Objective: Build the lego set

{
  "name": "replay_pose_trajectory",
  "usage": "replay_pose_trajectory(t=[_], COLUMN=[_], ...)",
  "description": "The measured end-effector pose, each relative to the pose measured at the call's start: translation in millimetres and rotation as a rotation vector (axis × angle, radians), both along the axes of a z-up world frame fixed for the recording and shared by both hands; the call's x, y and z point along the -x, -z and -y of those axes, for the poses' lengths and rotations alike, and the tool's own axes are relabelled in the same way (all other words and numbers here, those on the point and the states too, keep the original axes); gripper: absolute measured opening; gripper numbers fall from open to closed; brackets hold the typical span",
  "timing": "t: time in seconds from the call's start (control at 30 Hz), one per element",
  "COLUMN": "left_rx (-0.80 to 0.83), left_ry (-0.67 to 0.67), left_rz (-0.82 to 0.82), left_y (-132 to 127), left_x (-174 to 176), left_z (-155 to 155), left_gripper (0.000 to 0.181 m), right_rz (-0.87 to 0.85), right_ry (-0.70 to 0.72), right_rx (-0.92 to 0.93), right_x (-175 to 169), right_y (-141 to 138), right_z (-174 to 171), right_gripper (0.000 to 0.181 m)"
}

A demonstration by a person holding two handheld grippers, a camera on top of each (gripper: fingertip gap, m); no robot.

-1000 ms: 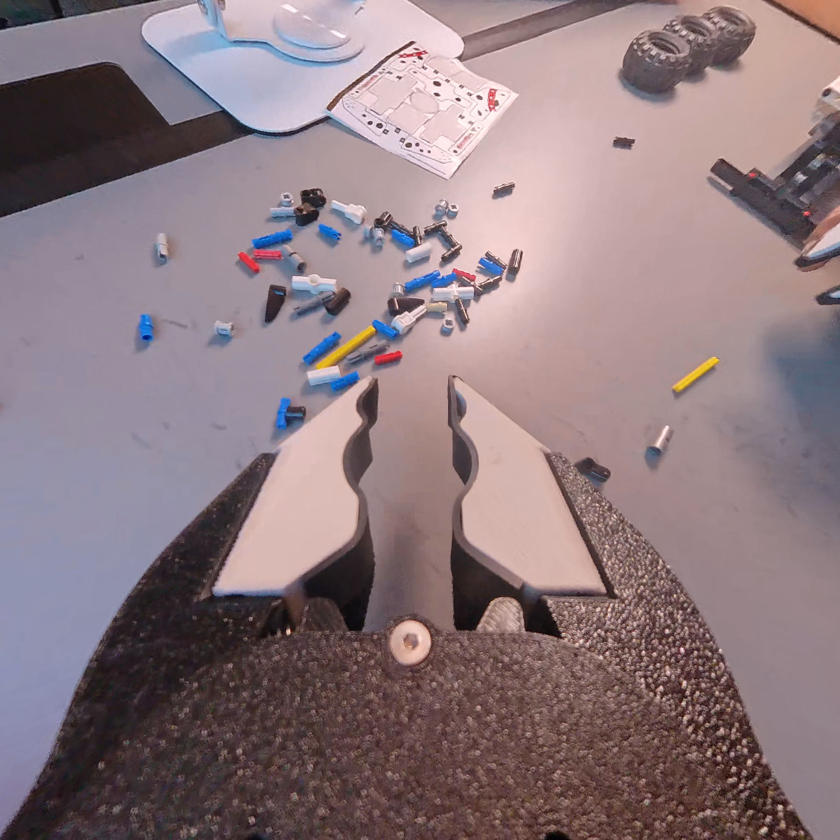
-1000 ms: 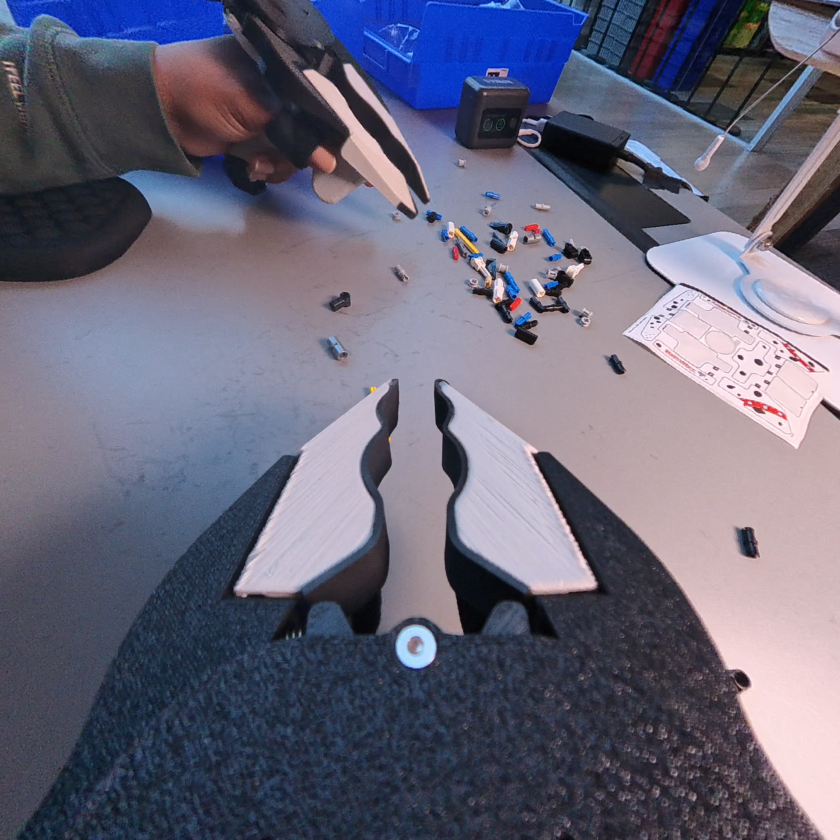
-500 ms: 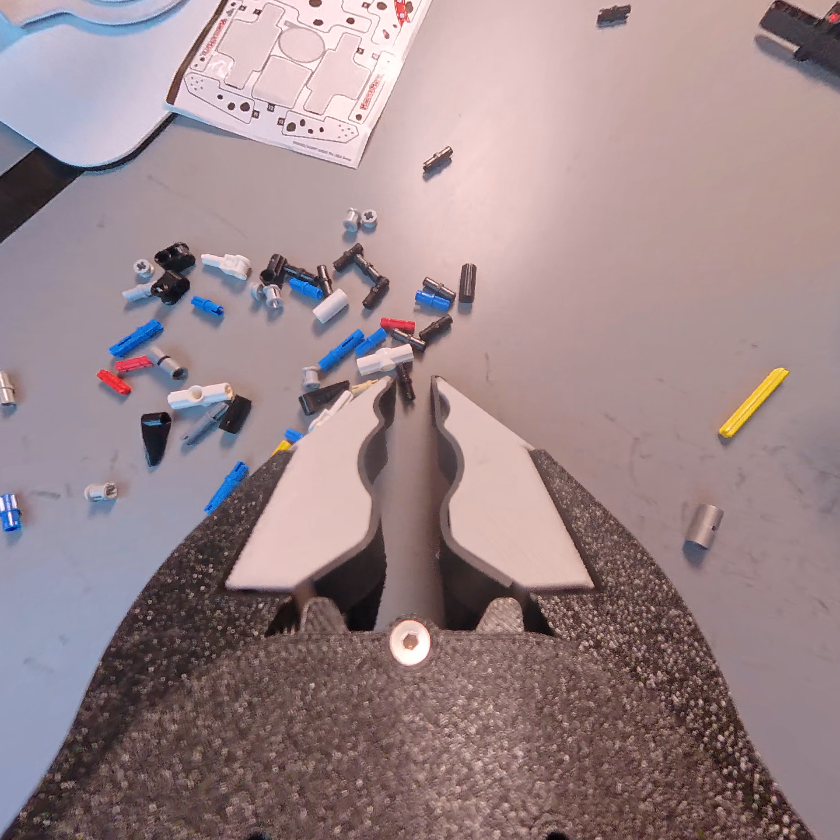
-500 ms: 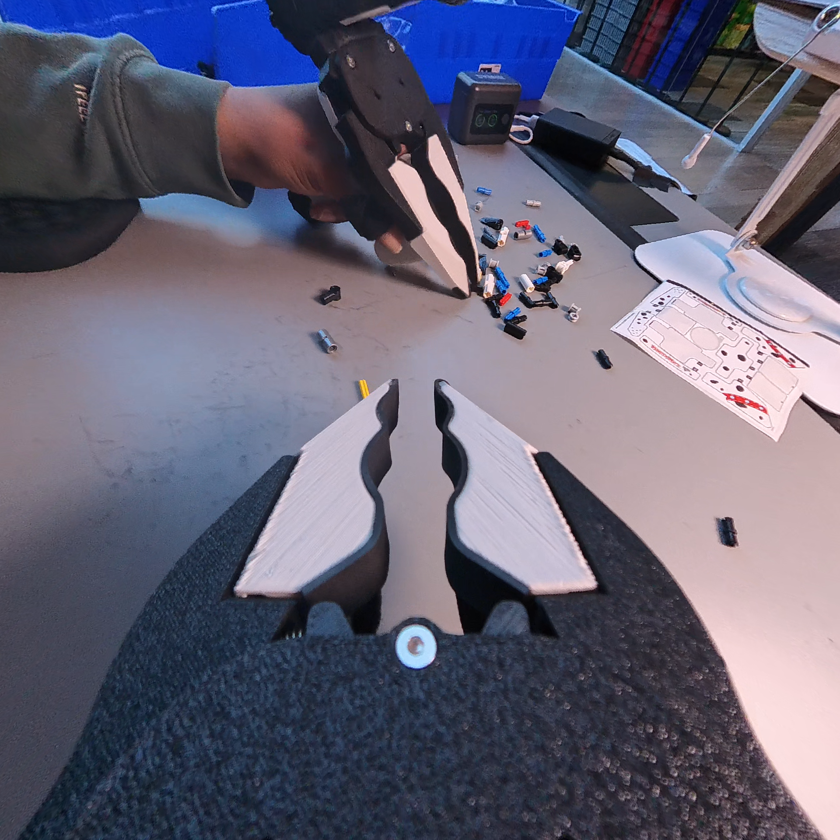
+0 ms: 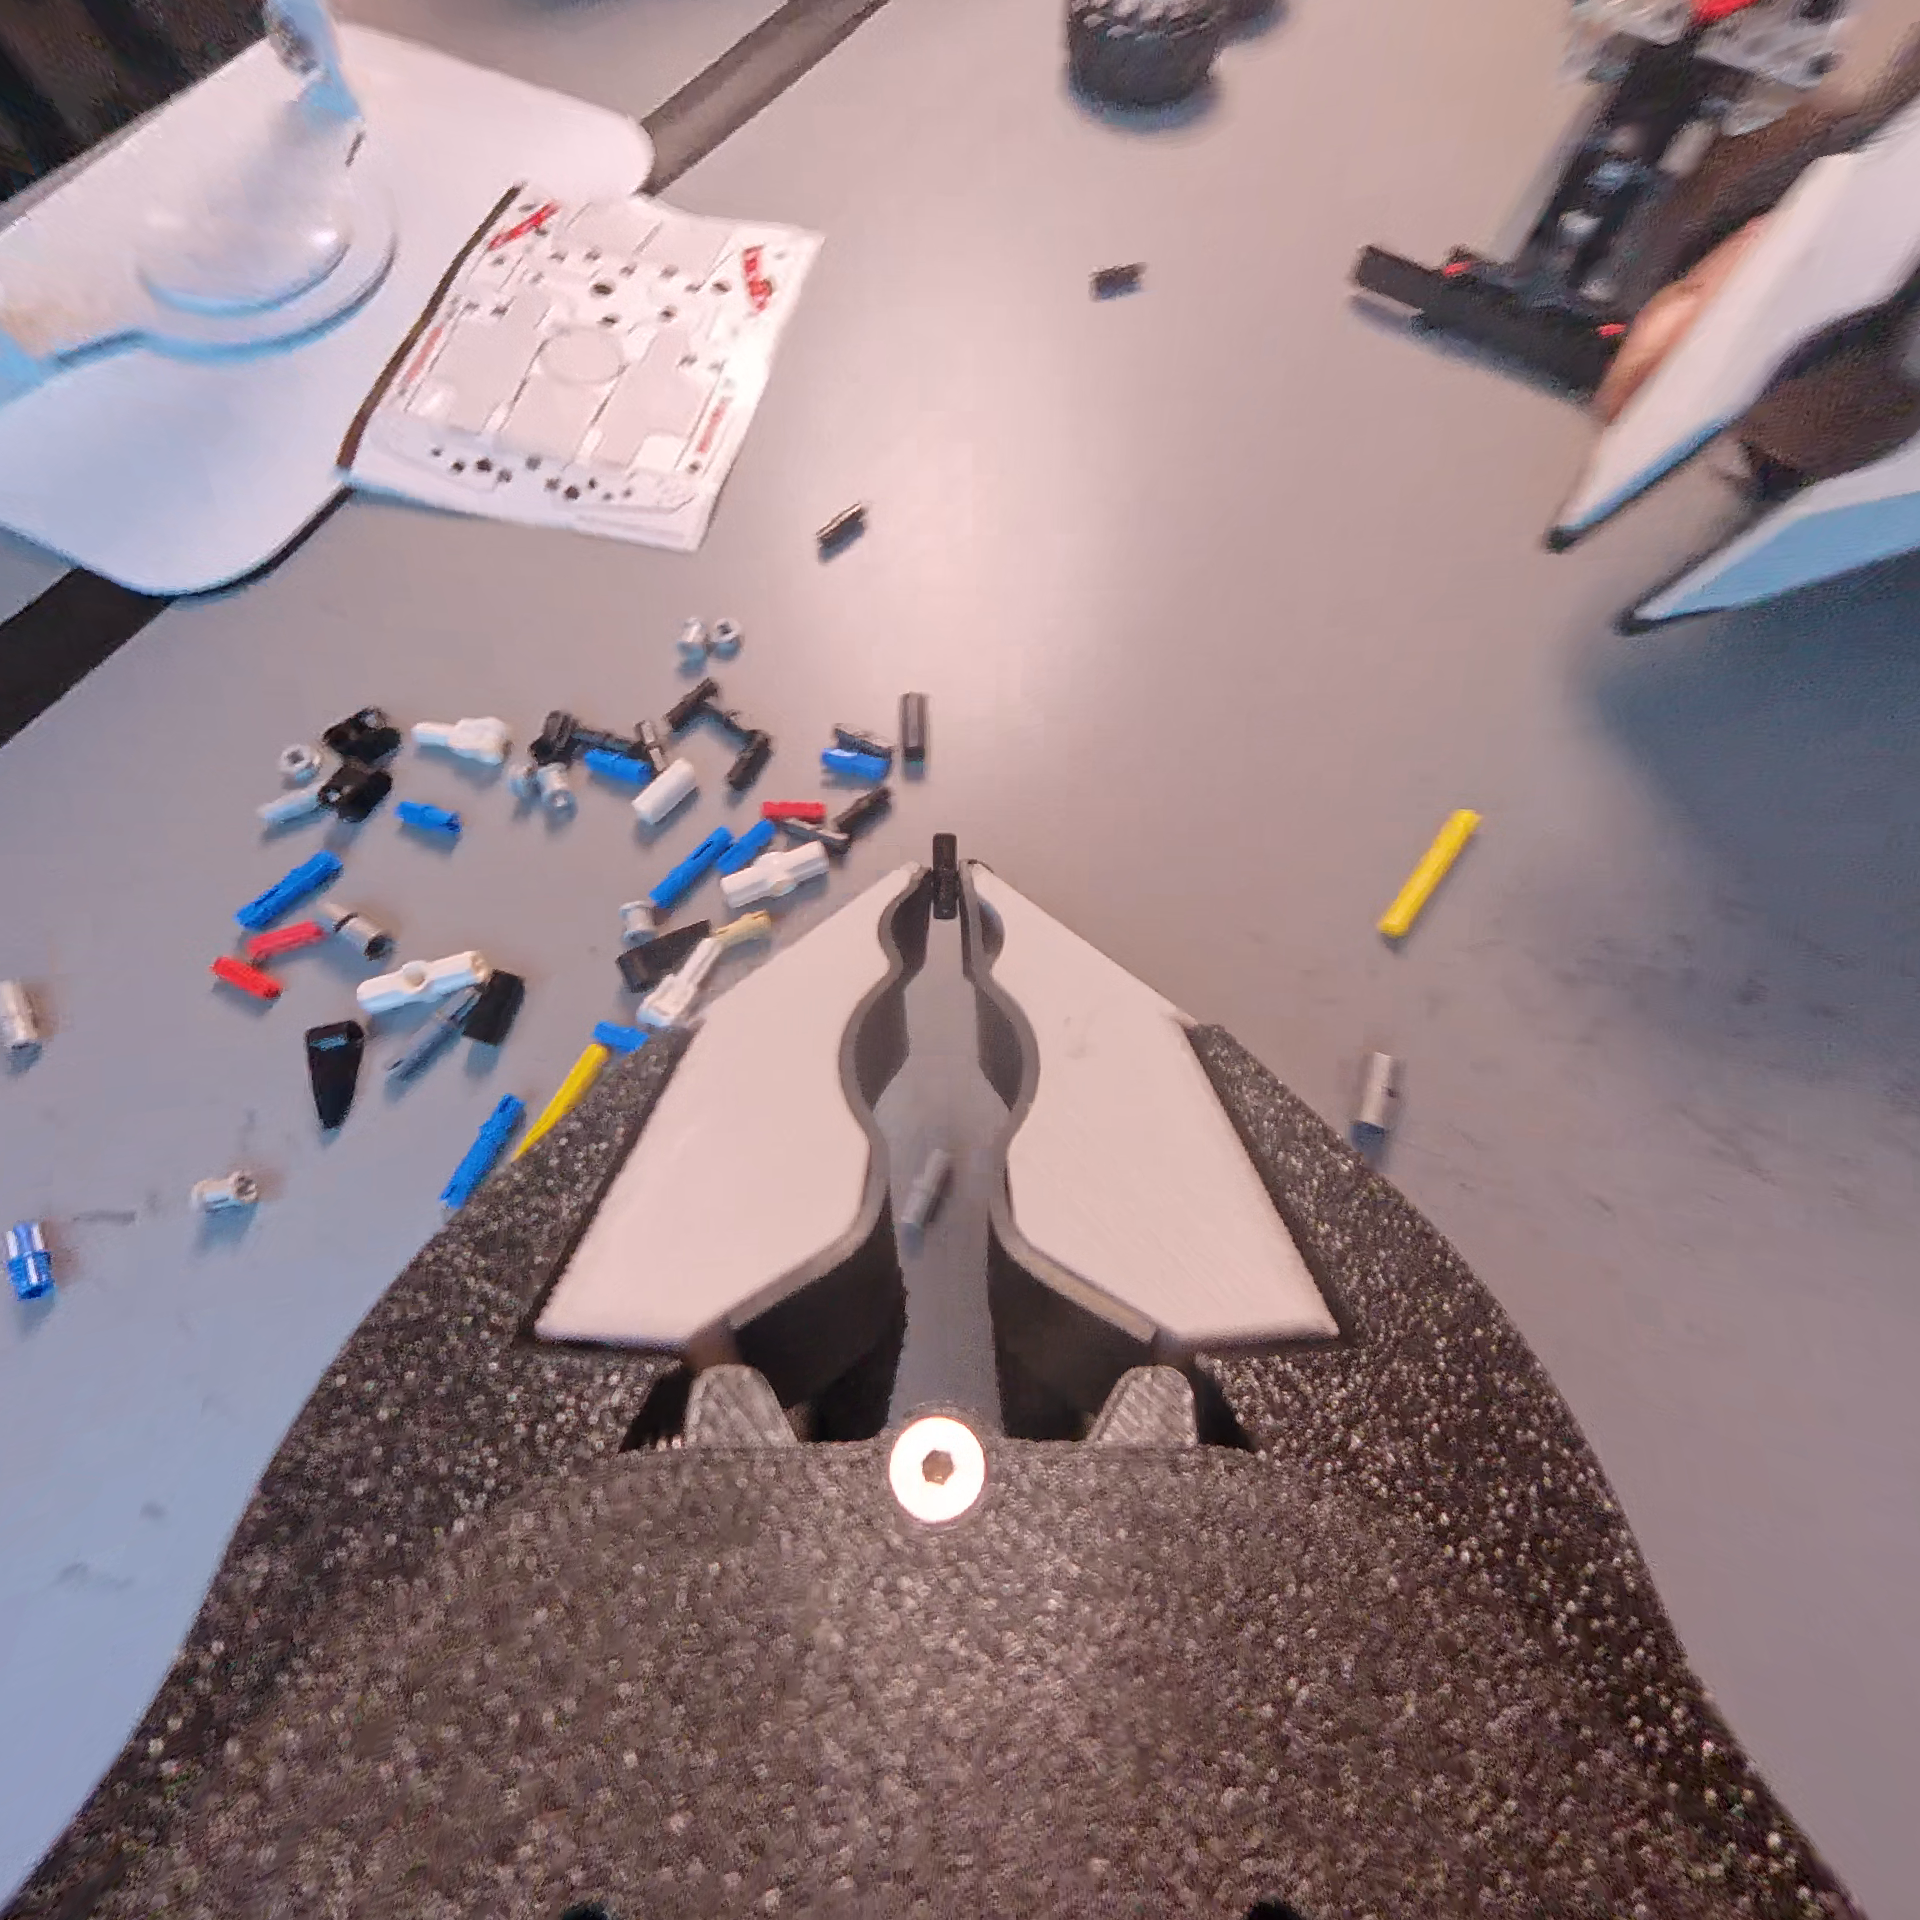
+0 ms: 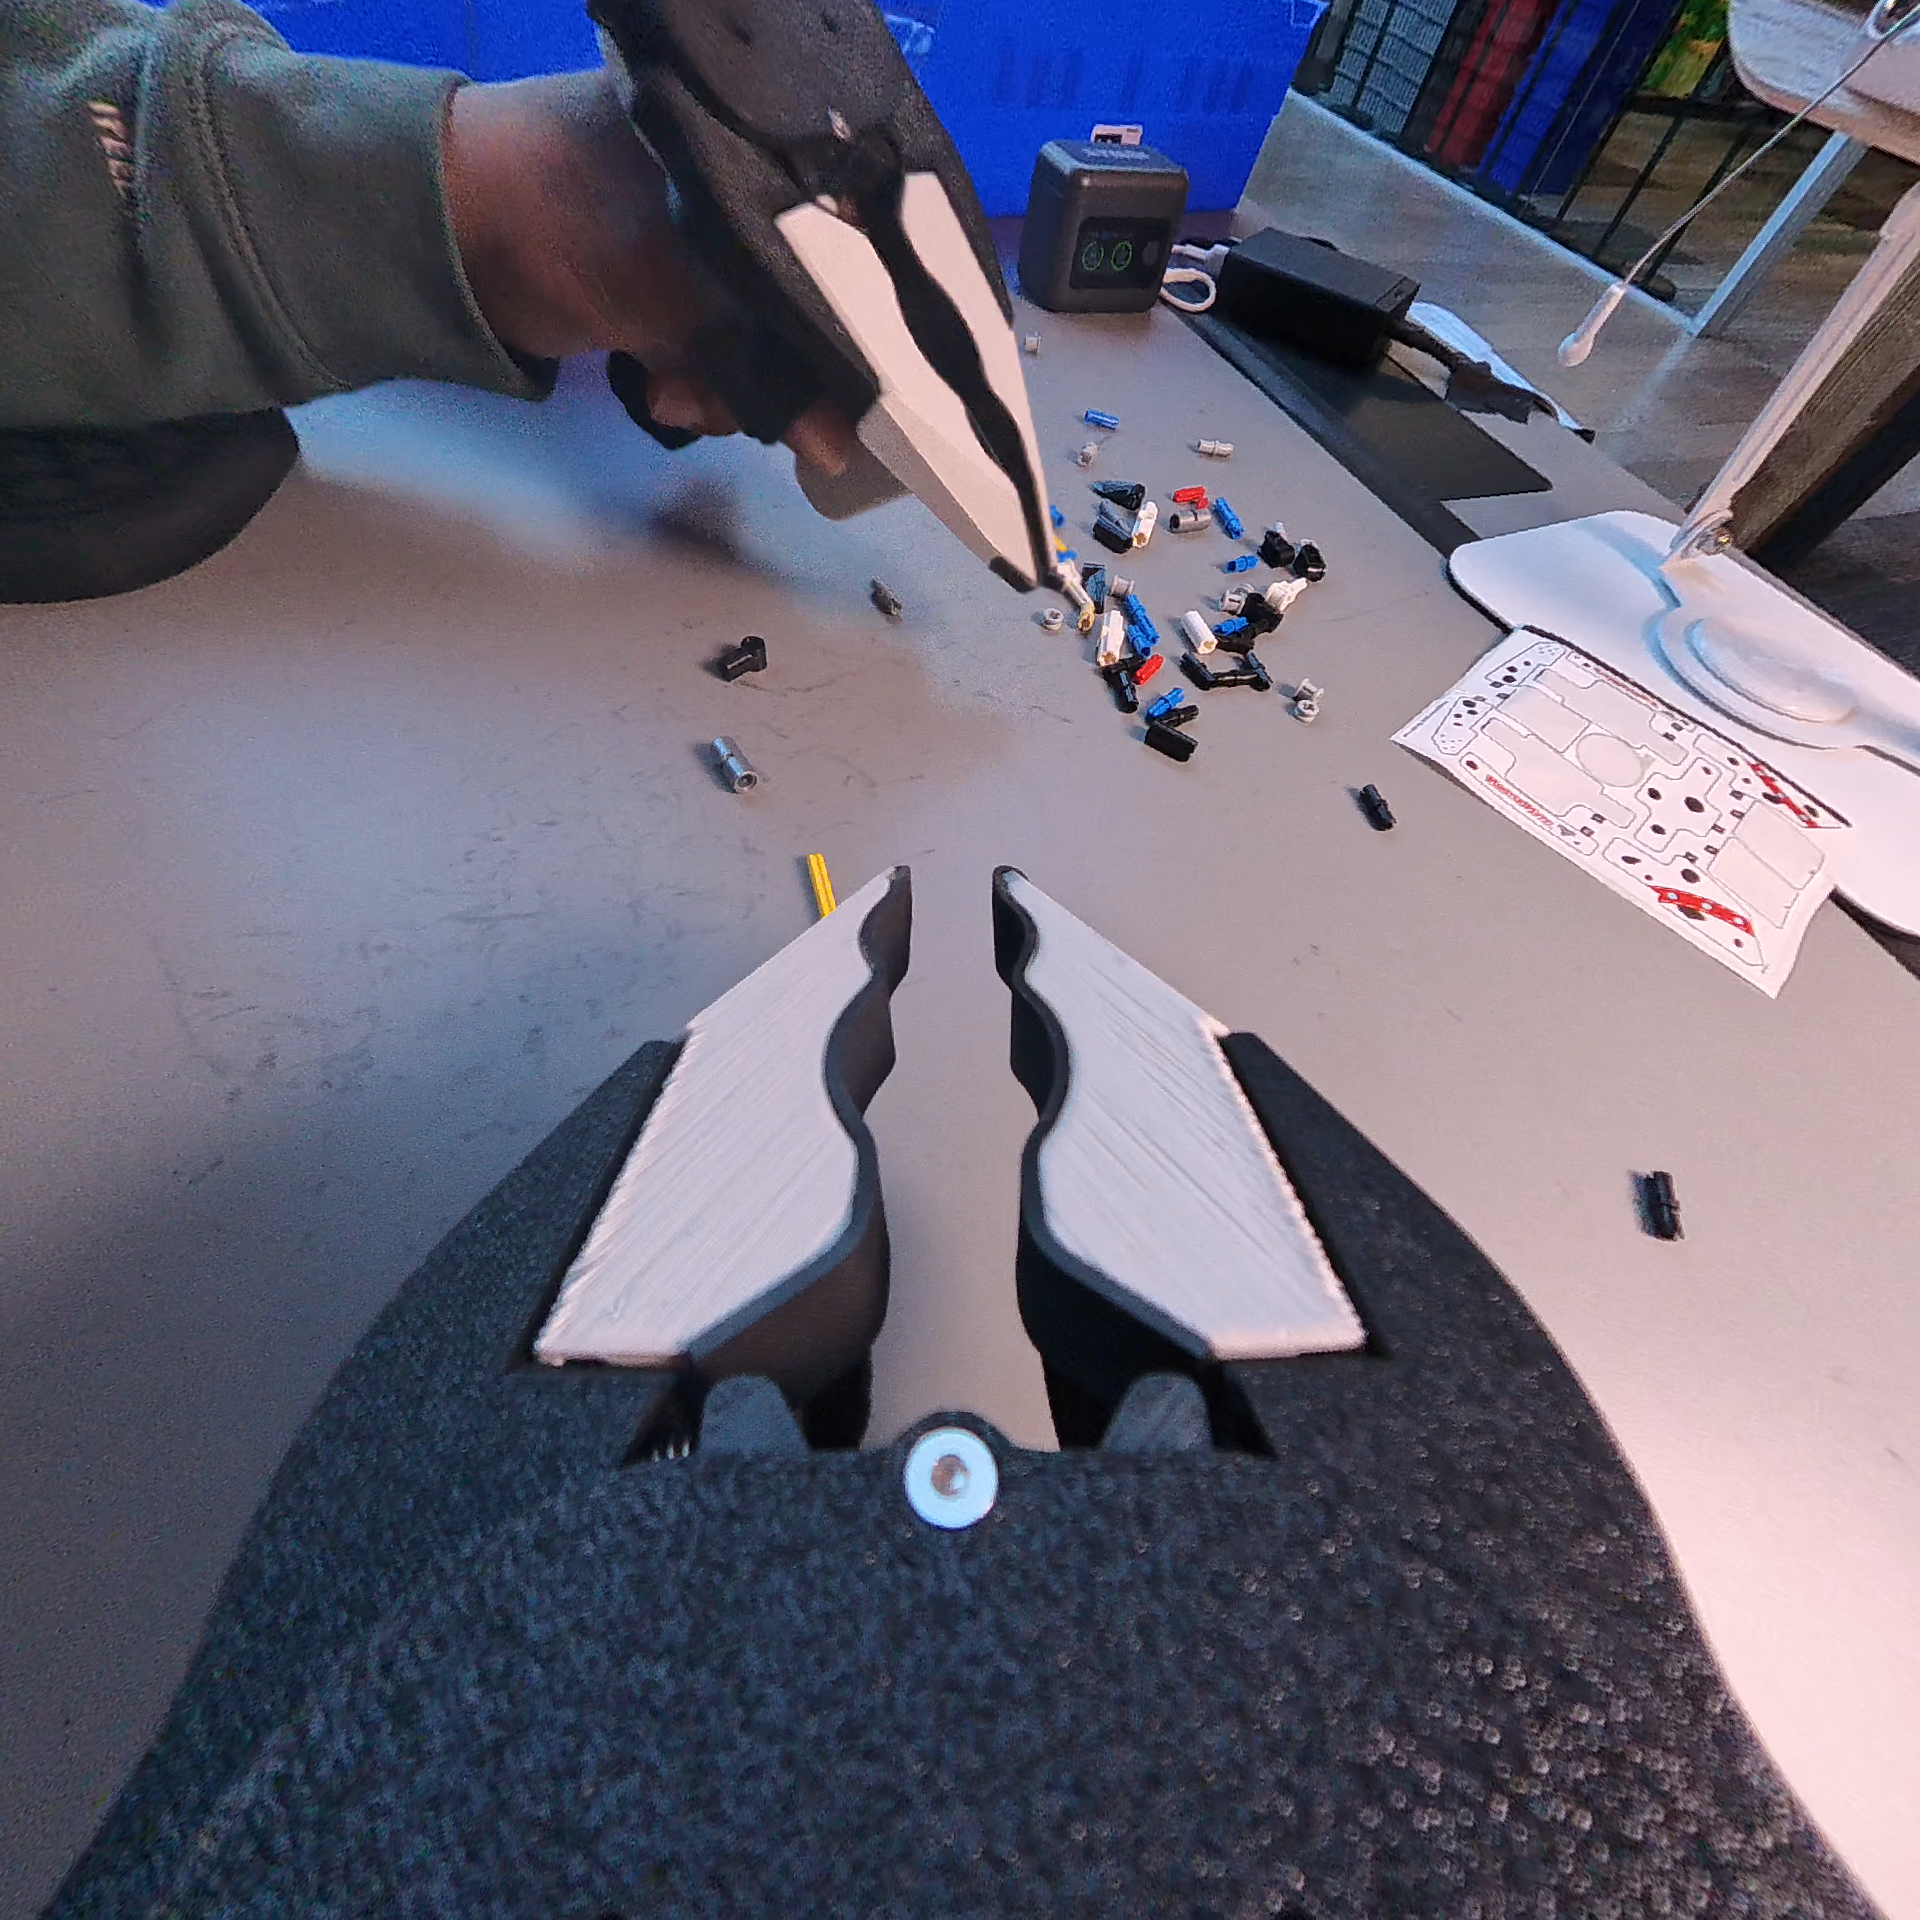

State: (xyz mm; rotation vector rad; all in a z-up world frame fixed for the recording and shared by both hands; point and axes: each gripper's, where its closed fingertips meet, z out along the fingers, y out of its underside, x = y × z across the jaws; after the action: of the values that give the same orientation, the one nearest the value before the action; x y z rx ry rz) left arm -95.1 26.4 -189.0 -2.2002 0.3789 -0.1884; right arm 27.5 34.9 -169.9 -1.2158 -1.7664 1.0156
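My left gripper [image 5: 943, 878] is shut on a small black pin [image 5: 942, 871], held upright at its fingertips just above the grey table [image 5: 1143, 644]. Loose small Lego pieces [image 5: 582, 831], blue, black, white and red, lie scattered to its left. In the right wrist view the left gripper [image 6: 1023, 566] hangs over the near edge of that pile [image 6: 1174, 613]. My right gripper [image 6: 951, 883] is open and empty, low over bare table. It also shows blurred at the right edge of the left wrist view [image 5: 1621, 561]. A partly built black model [image 5: 1538, 281] stands far right.
A sticker sheet [image 5: 592, 364] and a white lamp base [image 5: 187, 312] lie at the far left. A yellow axle [image 5: 1429, 873], a grey sleeve [image 5: 1374, 1089], stray black pins [image 6: 1657, 1203] and a black tyre [image 5: 1138, 42] lie around. Blue bins [image 6: 1091, 83] and a black box [image 6: 1101, 223] stand behind. My hands' fingertips stand some 12 centimeters from each other. From my right tips it is roughly 6 centimeters to the yellow axle [image 5: 1429, 873]; from my left, 11 centimeters.
My left gripper has closed on a black pin from the pile's near edge and lifted, tilting back. My right gripper has barely moved.
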Motion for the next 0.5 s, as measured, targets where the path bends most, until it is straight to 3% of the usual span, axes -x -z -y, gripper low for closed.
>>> replay_pose_trajectory(t=[0.17, 0.33, 0.5], left_rx=[-0.045, 0.048, 0.105], left_ry=[0.216, 0.333, 0.393], left_rz=[-0.046, -0.009, -0.041], left_y=[-16.8, 4.5, 24.8], left_x=[-49.7, -82.0, -98.5], left_z=[44.3, 85.1, 98.0], left_gripper=[0.005, 0.005, 0.005], right_rz=[-0.003, -0.011, -0.009], right_ry=[0.013, 0.031, 0.055], right_rx=[-0.025, -0.055, -0.097], right_x=[0.1, 1.9, 3.8], right_y=[1.0, 1.2, 3.1], right_z=[-1.9, -3.8, -4.8], right_gripper=[0.015, 0.014, 0.014])
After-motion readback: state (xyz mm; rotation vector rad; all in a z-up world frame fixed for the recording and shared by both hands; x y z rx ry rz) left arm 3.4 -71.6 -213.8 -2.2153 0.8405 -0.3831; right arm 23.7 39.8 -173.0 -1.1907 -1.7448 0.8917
